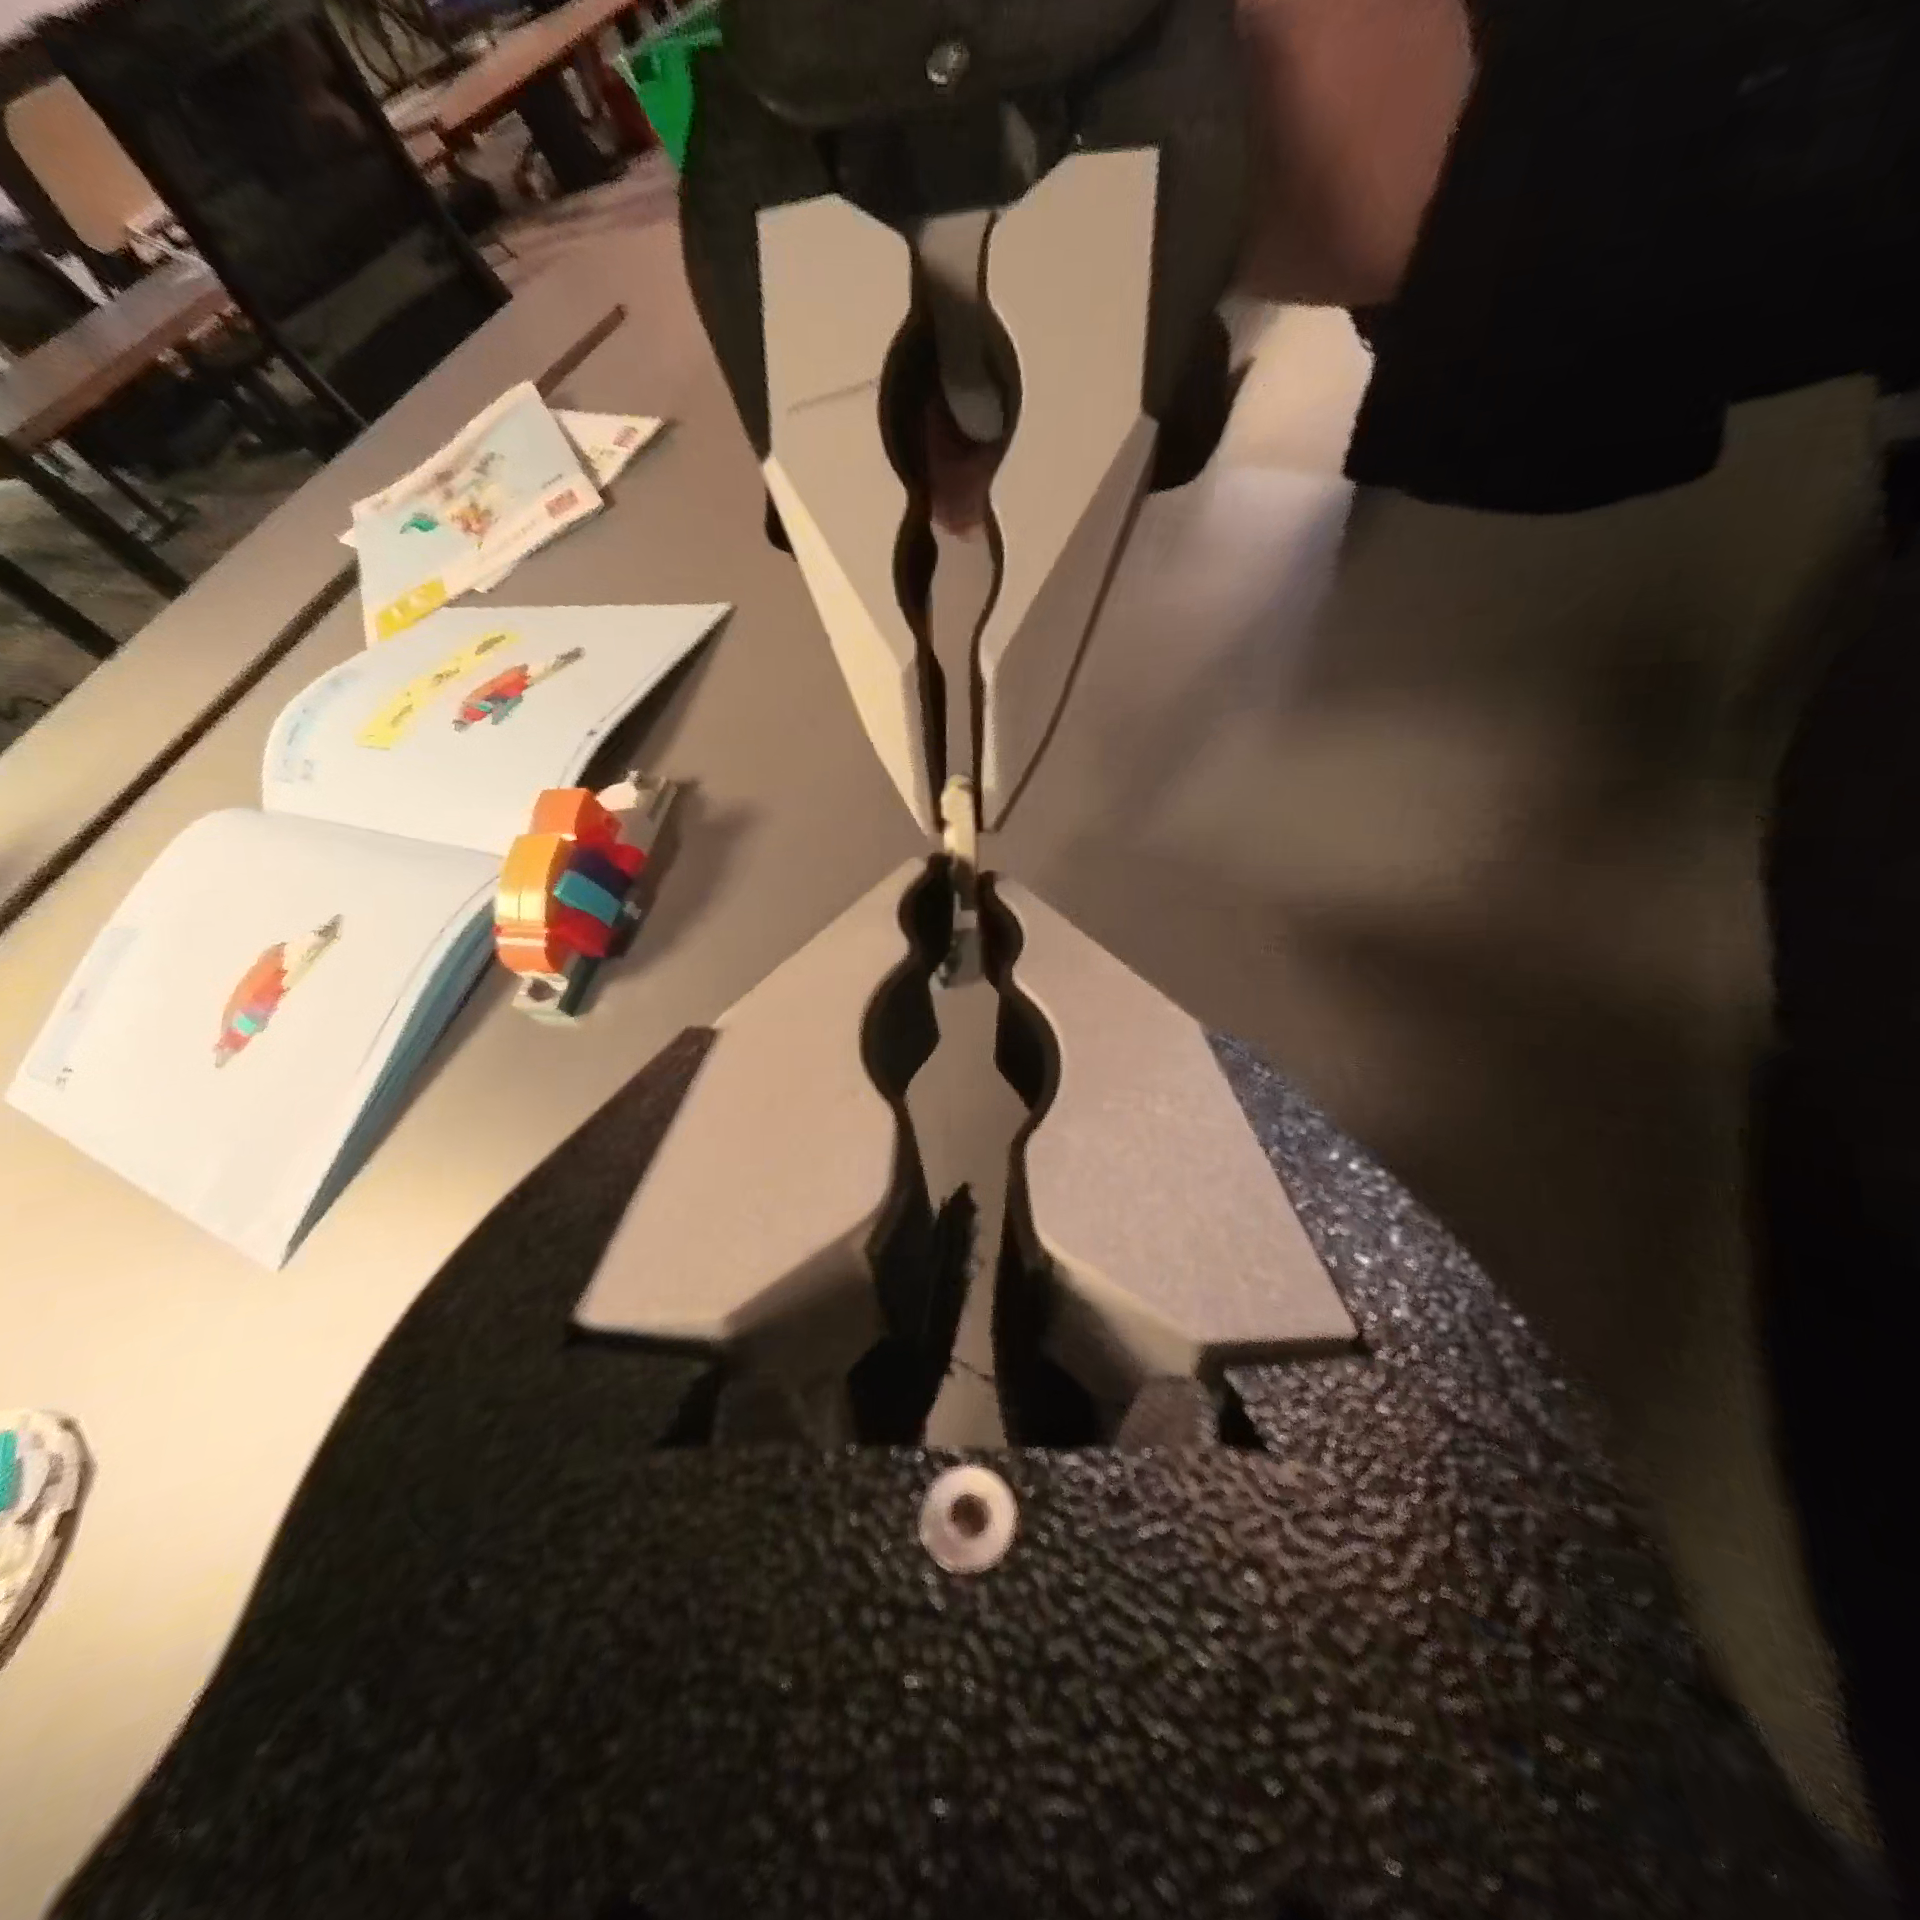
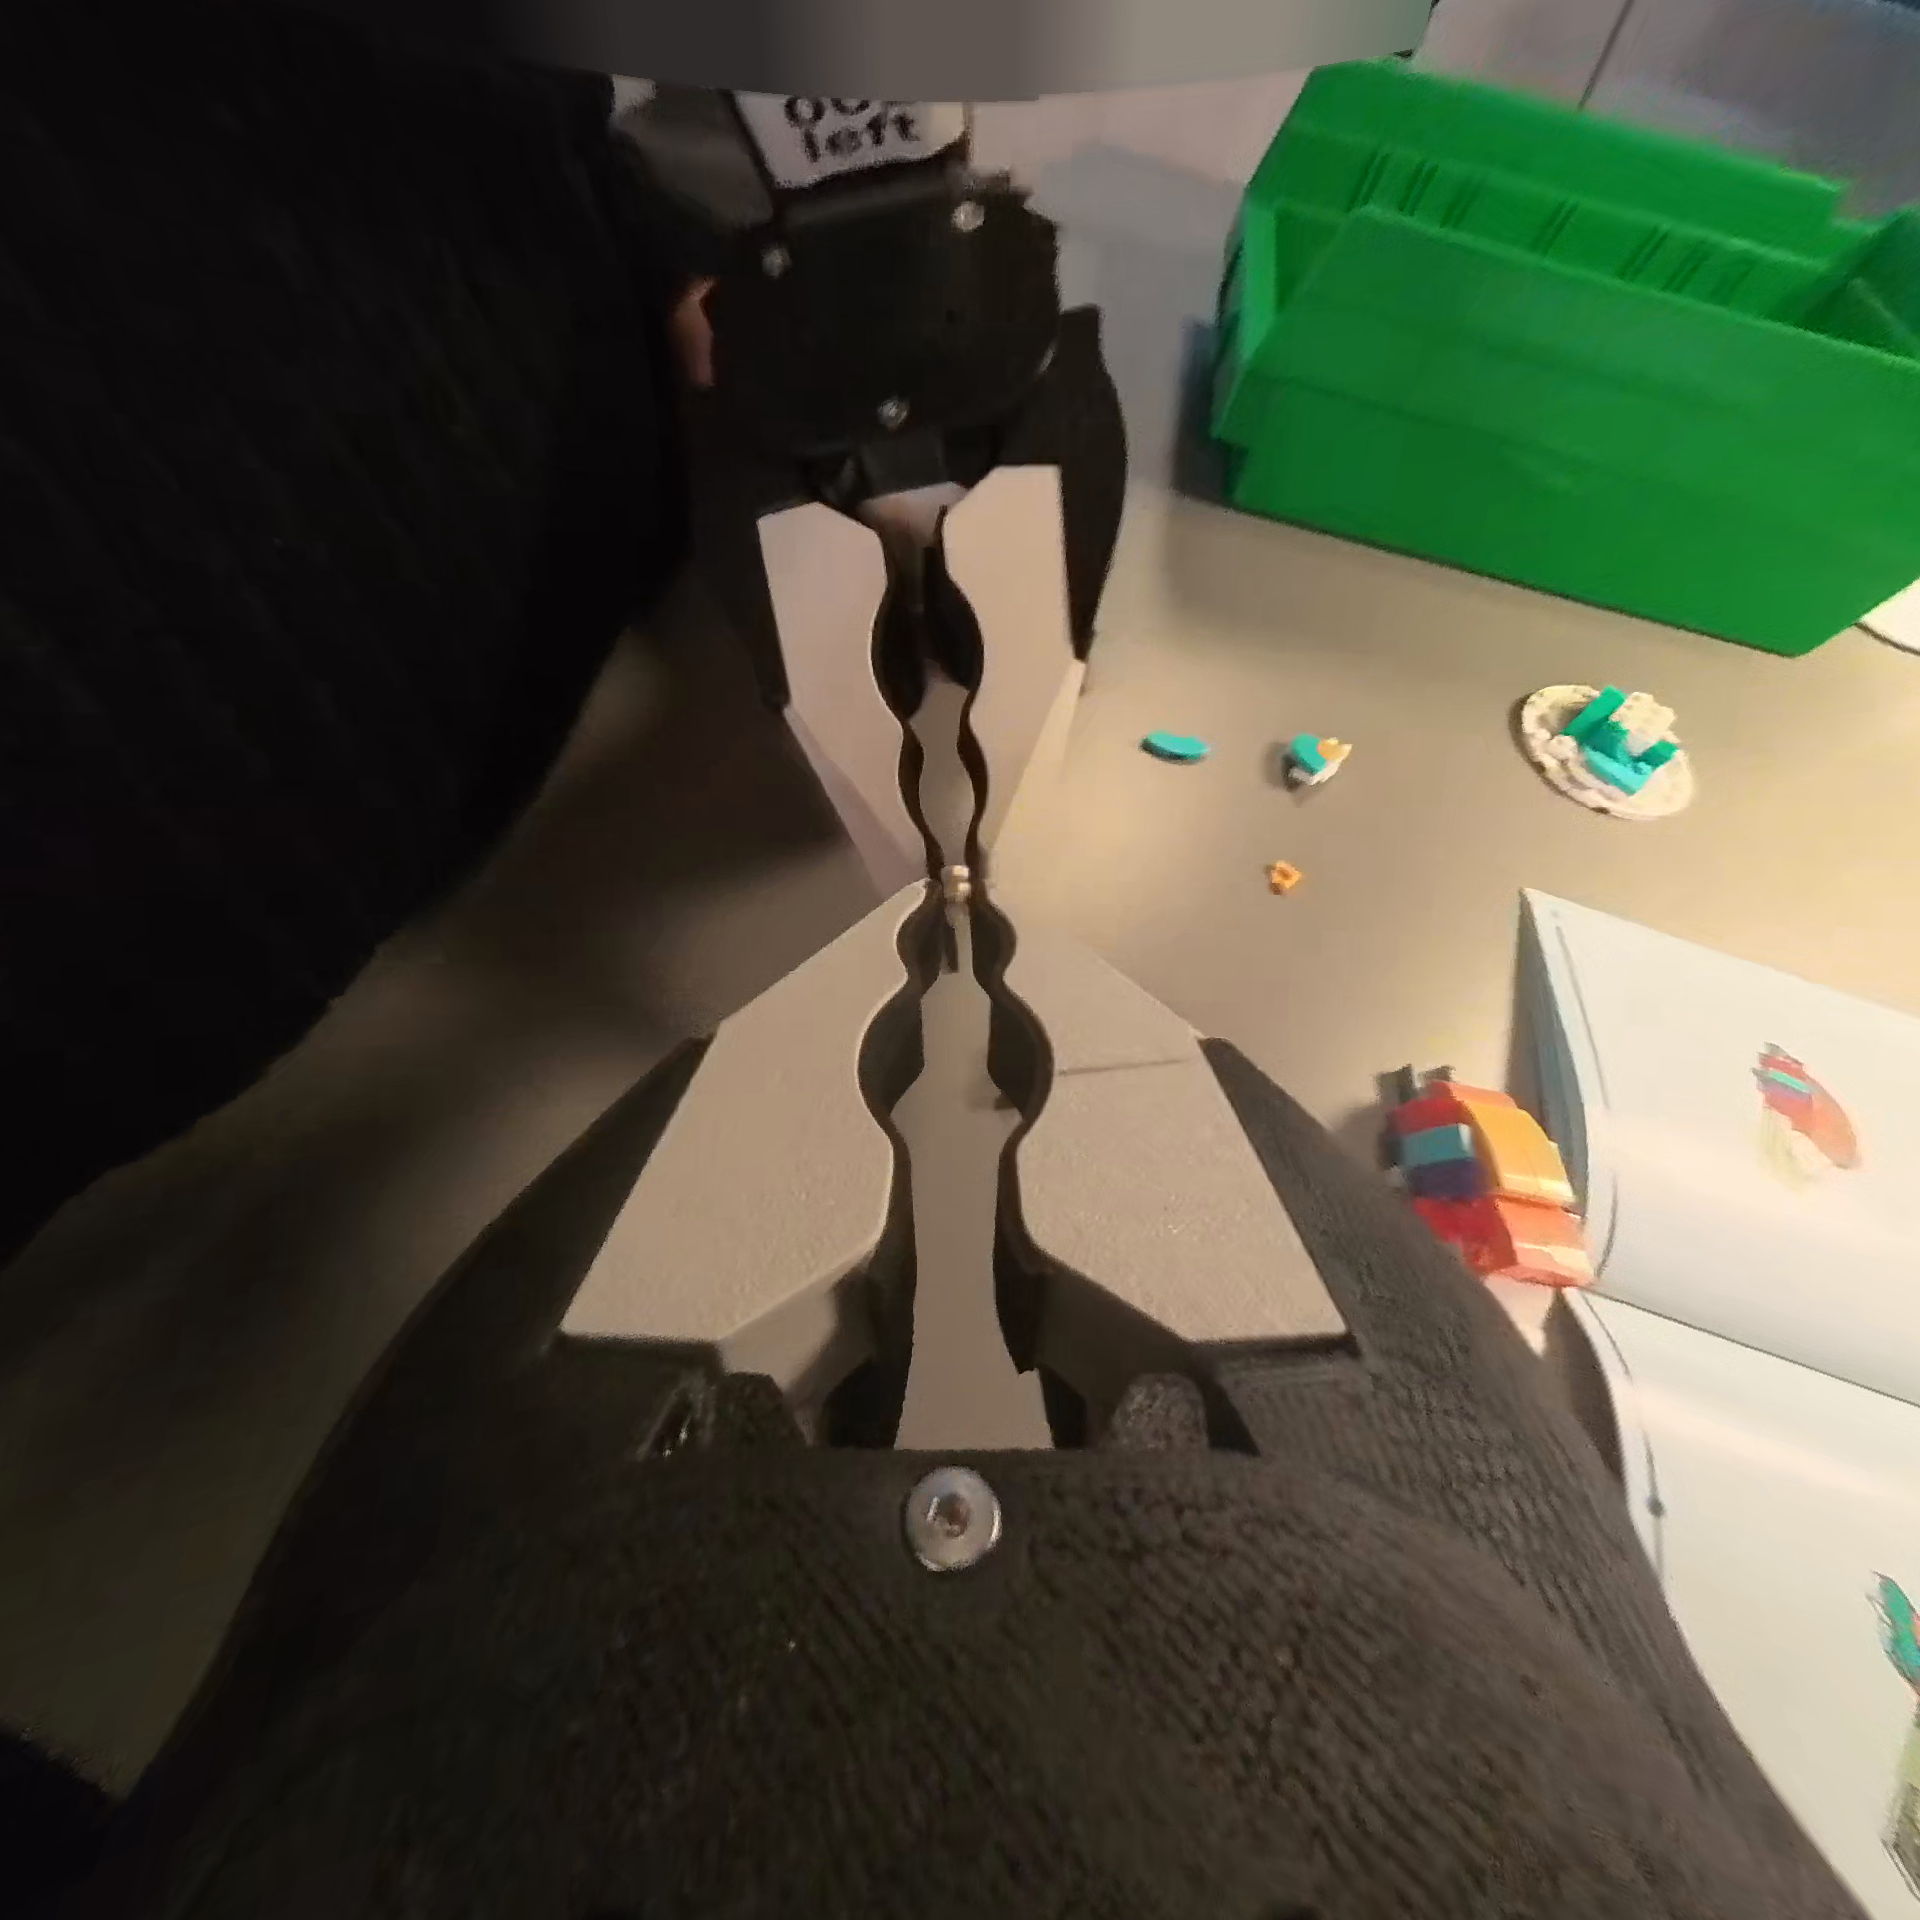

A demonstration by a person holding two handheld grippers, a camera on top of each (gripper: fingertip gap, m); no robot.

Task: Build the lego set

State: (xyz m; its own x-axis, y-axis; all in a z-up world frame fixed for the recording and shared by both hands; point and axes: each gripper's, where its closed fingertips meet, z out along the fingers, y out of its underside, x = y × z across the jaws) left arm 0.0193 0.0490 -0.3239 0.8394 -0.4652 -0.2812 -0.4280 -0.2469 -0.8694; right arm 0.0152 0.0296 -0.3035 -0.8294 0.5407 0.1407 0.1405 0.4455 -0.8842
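Note:
My two grippers meet tip to tip above the table. In the left wrist view, my left gripper (image 1: pixel 954 883) is shut on a small pale lego piece (image 1: pixel 961 930). My right gripper (image 1: pixel 956 816) comes in from the top, shut on a small cream piece (image 1: pixel 958 831) that touches the first one. In the right wrist view, my right gripper (image 2: pixel 951 909) and the left gripper (image 2: pixel 954 860) pinch the cream pieces (image 2: pixel 956 883) between them. A partly built orange, red and teal model (image 1: pixel 566 904) (image 2: pixel 1486 1184) lies on the table beside the open instruction booklet (image 1: pixel 260 987) (image 2: pixel 1714 1091).
Green bins (image 2: pixel 1558 343) stand at the back. A white round plate with teal bricks (image 2: pixel 1605 753) (image 1: pixel 31 1507), a loose teal piece (image 2: pixel 1177 746), a small teal and orange piece (image 2: pixel 1314 758) and a tiny orange piece (image 2: pixel 1285 876) lie on the grey table. More booklets (image 1: pixel 478 499) lie farther off. Only a small space, under 4 cm, lies between the two pairs of fingers.

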